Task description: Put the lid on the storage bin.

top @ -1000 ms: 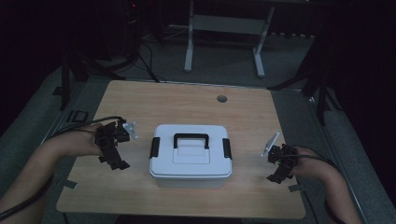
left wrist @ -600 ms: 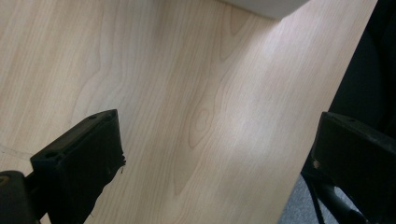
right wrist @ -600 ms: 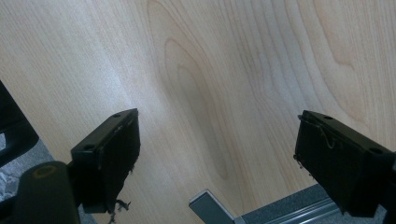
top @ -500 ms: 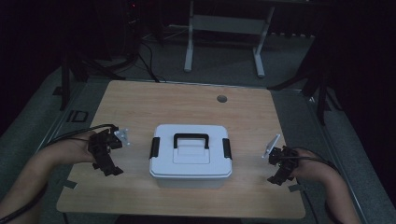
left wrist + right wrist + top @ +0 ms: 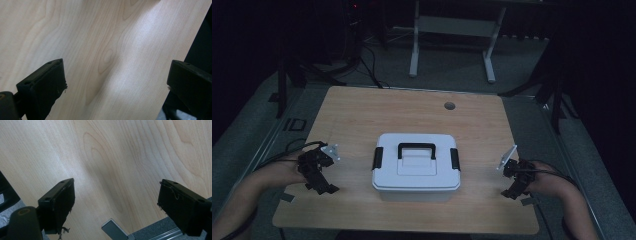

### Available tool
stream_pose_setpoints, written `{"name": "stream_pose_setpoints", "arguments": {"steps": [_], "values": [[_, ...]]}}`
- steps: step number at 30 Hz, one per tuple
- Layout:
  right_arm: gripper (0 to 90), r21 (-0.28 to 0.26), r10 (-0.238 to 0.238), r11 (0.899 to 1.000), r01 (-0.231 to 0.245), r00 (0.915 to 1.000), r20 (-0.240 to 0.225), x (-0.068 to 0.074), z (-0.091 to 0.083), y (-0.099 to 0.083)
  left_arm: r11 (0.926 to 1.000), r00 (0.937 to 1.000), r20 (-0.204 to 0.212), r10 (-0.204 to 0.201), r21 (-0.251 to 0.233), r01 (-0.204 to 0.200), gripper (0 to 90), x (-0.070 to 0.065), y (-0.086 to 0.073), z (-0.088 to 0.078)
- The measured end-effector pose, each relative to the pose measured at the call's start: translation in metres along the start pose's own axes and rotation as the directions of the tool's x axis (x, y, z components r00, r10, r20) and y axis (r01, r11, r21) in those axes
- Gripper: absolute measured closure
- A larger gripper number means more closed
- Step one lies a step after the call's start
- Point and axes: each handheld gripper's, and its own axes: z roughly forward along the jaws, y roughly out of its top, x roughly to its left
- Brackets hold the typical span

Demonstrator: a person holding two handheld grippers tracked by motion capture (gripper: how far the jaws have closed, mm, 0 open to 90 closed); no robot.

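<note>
A white plastic box (image 5: 416, 169) with a black handle (image 5: 417, 148) and black side latches sits shut in the middle of the wooden table (image 5: 412, 112). My left gripper (image 5: 323, 186) rests near the table's left front, well left of the box, its jaws wide apart over bare wood (image 5: 110, 57). My right gripper (image 5: 512, 191) sits near the right front edge, right of the box, jaws also spread with nothing between them over wood (image 5: 117, 170).
A round cable hole (image 5: 450, 106) lies at the table's far side. Bits of grey tape (image 5: 287, 197) mark the front corners; one grey tab (image 5: 113, 230) lies at the table edge between the right jaws. A metal stand (image 5: 452, 30) and cables lie on the floor beyond.
My left gripper has drawn back to the left and toward the front edge, away from the box. The right gripper has barely shifted.
</note>
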Motion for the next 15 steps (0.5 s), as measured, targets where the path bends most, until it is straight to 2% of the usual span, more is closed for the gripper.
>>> {"name": "stream_pose_setpoints", "arguments": {"steps": [1,3,10,15], "values": [[13.8,0.0,0.0,1.0,0.0,1.0,0.0,0.0,0.0,0.0,1.0,1.0,0.0,0.0,0.0,0.0,1.4,0.0,0.0,0.0],[13.8,-0.007,0.001,1.0,-0.001,1.0,-0.001,0.0,0.002,-0.001,0.9993,0.9993,0.014,-0.034,-0.013,0.034,1.4,0.005,-0.009,0.009],[13.9,-0.007,0.003,1.0,-0.003,1.0,-0.001,-0.002,0.005,-0.003,0.9987,0.9986,0.022,-0.049,0.016,0.048,1.4,0.005,-0.022,0.026],[13.9,-0.01,0.002,1.0,-0.002,1.0,-0.003,-0.001,0.008,-0.003,0.9984,0.9982,0.023,-0.056,0.015,0.055,1.4,0.004,-0.027,0.029]]}}
